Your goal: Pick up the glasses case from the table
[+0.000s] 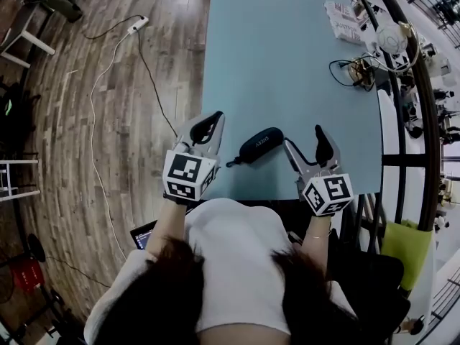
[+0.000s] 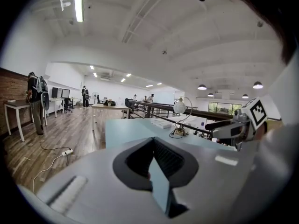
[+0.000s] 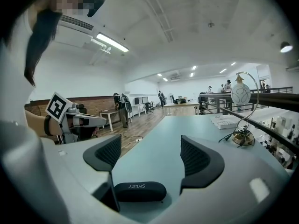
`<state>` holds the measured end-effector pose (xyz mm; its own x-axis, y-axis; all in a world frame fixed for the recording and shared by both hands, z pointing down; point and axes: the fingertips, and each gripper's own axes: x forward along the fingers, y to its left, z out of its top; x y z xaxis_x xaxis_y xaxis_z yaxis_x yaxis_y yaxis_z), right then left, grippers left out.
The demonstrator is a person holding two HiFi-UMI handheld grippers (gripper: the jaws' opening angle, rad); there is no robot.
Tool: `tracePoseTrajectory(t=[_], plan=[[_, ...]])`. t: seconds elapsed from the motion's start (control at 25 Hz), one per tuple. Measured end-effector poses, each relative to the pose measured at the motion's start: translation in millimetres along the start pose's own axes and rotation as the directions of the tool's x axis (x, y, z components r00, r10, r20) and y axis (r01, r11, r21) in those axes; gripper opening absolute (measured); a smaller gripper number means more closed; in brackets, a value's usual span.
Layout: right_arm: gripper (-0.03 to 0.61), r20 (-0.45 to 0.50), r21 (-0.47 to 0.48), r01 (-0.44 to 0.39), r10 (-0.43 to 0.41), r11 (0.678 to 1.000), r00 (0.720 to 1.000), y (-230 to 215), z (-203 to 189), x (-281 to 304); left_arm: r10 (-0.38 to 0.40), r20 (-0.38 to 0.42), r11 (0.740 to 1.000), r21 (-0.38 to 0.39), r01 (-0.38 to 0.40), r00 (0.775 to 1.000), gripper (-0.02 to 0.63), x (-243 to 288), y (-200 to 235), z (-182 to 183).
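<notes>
Step in hand: approach, pre-grasp. Glasses case (image 1: 260, 145) lies flat on the counter (image 1: 287, 63) nr its near edge. Right hand-held gripper (image 1: 305, 142) sits just right of it, jaws spread wide, nothing pinched. Left hand-held gripper (image 1: 208, 126) sits at the counter's edge on the case's other side, jaws pressed together, empty. Next, I'd judge: push right fwd + down so the pads straddle the case's short side, then squeeze. Right gripper view shows the case low in the jaw gap w/ no pad touching. Only the head view shows the short tail at its end. Left gripper view misses the case altogether.
</notes>
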<state>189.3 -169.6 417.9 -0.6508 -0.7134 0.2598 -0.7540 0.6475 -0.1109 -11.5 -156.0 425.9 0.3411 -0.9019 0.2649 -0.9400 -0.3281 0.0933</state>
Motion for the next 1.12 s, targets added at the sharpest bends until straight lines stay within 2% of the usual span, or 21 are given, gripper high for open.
tracePoseTrajectory(t=[0.28,0.64,0.88,1.12], plan=[[0.371,-0.026,-0.028,-0.030,0.029,0.999,0.999,11.2,-3.4,12.1,-0.021,0.001,1.000,0.005,0.021,1.000,0.057,-0.1,1.3,-1.3],[0.371,-0.125,-0.088,-0.065,0.054,0.994,0.991,25.8,-25.0,23.3,-0.072,-0.003,0.997,-0.003,0.072,0.997,0.057,0.5,-2.3,-9.7],[0.373,-0.251,-0.188,-0.129,0.080,0.974,0.965,32.4,-50.3,32.6,-0.107,-0.015,0.994,-0.012,0.107,0.994,0.057,1.7,-5.7,-14.2],[0.371,-0.367,-0.251,-0.205,0.103,0.946,0.924,35.0,-79.9,38.9,-0.124,-0.028,0.992,-0.020,0.124,0.992,0.057,3.3,-5.4,-19.8]])
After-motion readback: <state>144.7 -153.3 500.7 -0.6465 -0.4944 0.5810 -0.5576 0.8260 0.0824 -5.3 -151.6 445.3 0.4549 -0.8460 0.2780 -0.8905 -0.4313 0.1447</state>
